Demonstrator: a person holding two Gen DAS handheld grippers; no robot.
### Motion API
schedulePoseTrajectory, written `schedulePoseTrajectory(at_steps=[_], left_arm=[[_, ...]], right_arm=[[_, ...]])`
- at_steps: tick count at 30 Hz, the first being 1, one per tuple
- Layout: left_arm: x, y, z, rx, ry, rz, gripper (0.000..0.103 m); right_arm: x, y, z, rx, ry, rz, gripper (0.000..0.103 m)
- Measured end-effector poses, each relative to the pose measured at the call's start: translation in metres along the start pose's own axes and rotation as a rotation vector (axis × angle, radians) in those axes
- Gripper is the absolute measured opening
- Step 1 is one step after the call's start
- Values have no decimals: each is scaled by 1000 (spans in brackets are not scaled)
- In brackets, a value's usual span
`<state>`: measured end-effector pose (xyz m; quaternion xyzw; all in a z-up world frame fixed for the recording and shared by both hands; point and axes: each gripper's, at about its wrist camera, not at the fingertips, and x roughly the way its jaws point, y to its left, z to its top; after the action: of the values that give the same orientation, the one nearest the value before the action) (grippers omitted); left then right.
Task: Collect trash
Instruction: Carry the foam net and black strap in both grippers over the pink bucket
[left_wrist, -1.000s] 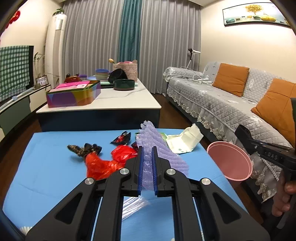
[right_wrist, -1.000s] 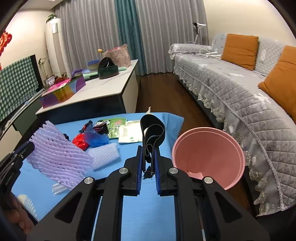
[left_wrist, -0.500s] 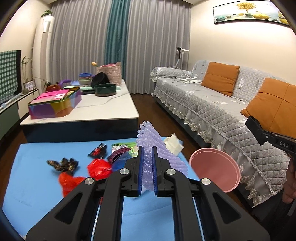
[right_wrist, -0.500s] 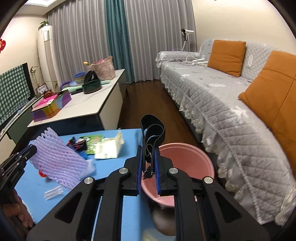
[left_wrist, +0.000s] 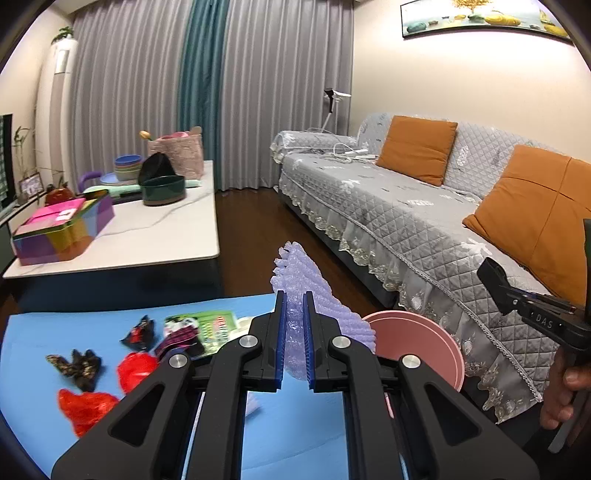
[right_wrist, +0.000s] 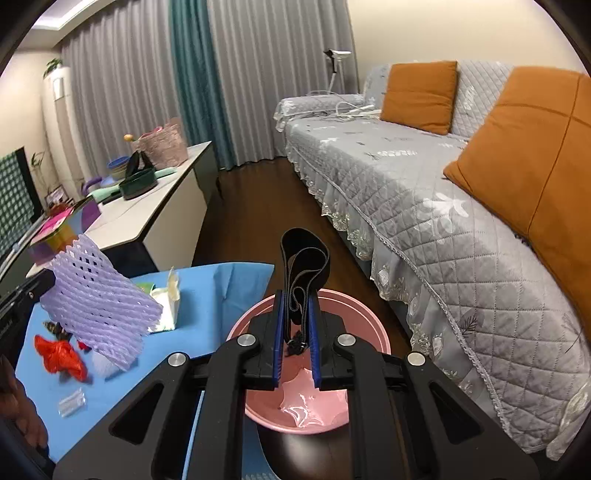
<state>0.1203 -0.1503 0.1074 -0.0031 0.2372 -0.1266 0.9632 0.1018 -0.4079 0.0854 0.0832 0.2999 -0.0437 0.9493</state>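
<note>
My left gripper (left_wrist: 294, 341) is shut on a purple foam net (left_wrist: 308, 291), held up over the right end of the blue table (left_wrist: 44, 332). The same purple foam net (right_wrist: 96, 299) shows at the left of the right wrist view. My right gripper (right_wrist: 295, 345) is shut on a black strap (right_wrist: 303, 266), whose loop stands up above the jaws, directly over the pink bin (right_wrist: 365, 332). The pink bin (left_wrist: 417, 343) stands off the table's right end, beside the sofa. Red plastic scraps (left_wrist: 88, 406) and dark wrappers (left_wrist: 77, 365) lie on the table.
A grey quilted sofa (left_wrist: 424, 229) with orange cushions (left_wrist: 415, 147) runs along the right. A white coffee table (left_wrist: 147, 236) behind carries a colourful box (left_wrist: 62, 232), bowls and a basket. A white carton (right_wrist: 168, 306) and a green packet (left_wrist: 210, 321) lie on the blue table.
Both grippers have swung right, away from the table's middle. The pink bin has come under the right gripper and closer to the left one. Each grip is unchanged.
</note>
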Motion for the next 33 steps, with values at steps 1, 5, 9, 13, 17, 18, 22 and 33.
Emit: schedulePoseTrajectory(at_steps=[1, 5, 9, 13, 17, 18, 22, 33], left_arm=[[4, -4, 1, 3, 2, -6, 9], [19, -16, 1, 11, 11, -26, 9], [34, -28, 2, 28, 21, -43, 9], [44, -37, 3, 35, 28, -56, 9], [50, -46, 4, 46, 31, -69, 9], [53, -48, 5, 48, 32, -70, 9], [58, -58, 6, 63, 38, -80, 9], [70, -82, 1, 108, 49, -119, 9]], right_arm=[[3, 0, 1, 0, -3, -3, 12], [13, -2, 3, -13, -9, -22, 12], [21, -9, 3, -8, 1, -34, 12], [28, -17, 2, 11, 12, -41, 12], [31, -21, 2, 21, 19, -44, 12], [32, -22, 2, 22, 19, -44, 12], [33, -23, 3, 30, 19, -43, 12], [40, -29, 3, 50, 33, -47, 12]])
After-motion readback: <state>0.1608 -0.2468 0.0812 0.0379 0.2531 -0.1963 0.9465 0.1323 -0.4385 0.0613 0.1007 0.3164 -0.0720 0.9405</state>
